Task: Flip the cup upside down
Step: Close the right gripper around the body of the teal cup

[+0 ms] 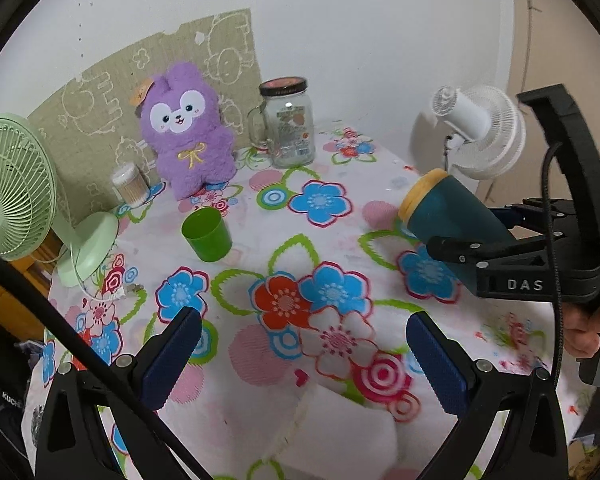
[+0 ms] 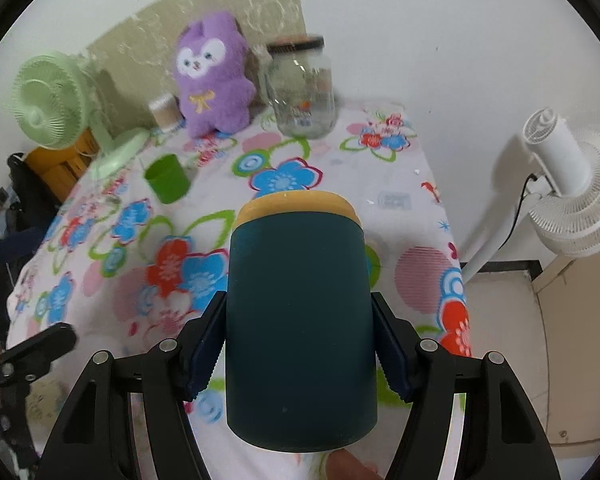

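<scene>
Sideways cup (image 1: pixel 452 216) (fingertip (image 2: pixel 346 465) underneath), right gripper (image 2: pixel 300 354)

"DAS" is read in pale letters on black body of right gripper (image 1: pixel 466 236), behind dark cup (image 1: pixel 456 216). Glass jar (image 1: pixel 290 128) label is illegible.

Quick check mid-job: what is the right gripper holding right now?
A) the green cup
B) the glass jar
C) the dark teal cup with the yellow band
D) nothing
C: in the right wrist view the right gripper has its fingers pressed on both sides of the dark teal cup, held tilted off the table, while the green cup and the glass jar stand on the cloth untouched.
</scene>
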